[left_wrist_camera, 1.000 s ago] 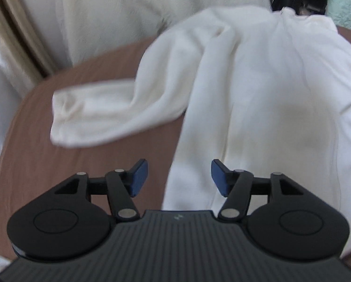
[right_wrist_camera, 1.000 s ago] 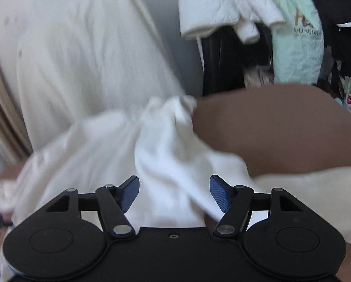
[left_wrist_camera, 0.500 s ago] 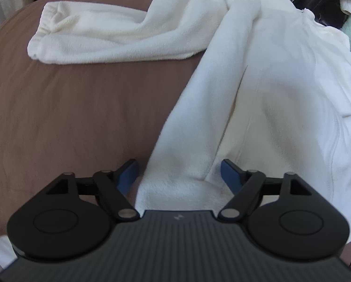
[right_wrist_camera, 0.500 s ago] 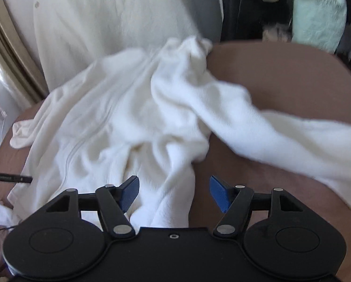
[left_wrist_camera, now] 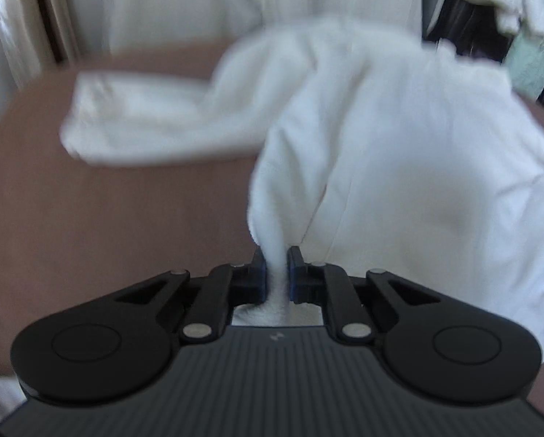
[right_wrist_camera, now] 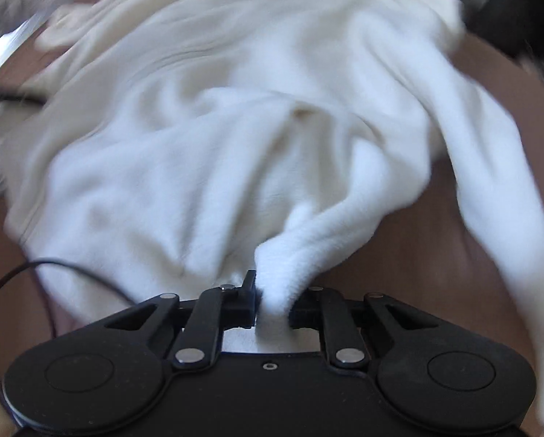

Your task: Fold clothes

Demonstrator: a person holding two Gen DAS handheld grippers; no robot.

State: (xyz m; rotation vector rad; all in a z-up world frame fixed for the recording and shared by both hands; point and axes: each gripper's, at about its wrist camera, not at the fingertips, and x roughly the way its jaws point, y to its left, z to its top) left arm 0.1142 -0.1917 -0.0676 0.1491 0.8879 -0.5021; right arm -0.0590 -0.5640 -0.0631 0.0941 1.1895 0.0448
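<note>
Both grippers went from gaping above the cloth to pinching it.

Left wrist view: left gripper (left_wrist_camera: 276,273) has its jaws closing narrow on a ridge of the white fleece garment (left_wrist_camera: 399,153), fabric squeezed between the blue pads. One sleeve (left_wrist_camera: 155,123) trails off left across the brown bed surface (left_wrist_camera: 108,225). Blurred frame.

Right wrist view: right gripper (right_wrist_camera: 272,304) jaws closing too, a thick bunch of hem pinched between them; the garment (right_wrist_camera: 235,127) lies crumpled and spread on the brown surface (right_wrist_camera: 417,247). Thin black cable (right_wrist_camera: 35,266) at left.

Step, as I read it: grab done on two near-edge points, fold not begun. Next calls for lifting both hands together, pulling the edge taut, carrying it over the body evenly so neither pinch slips.
</note>
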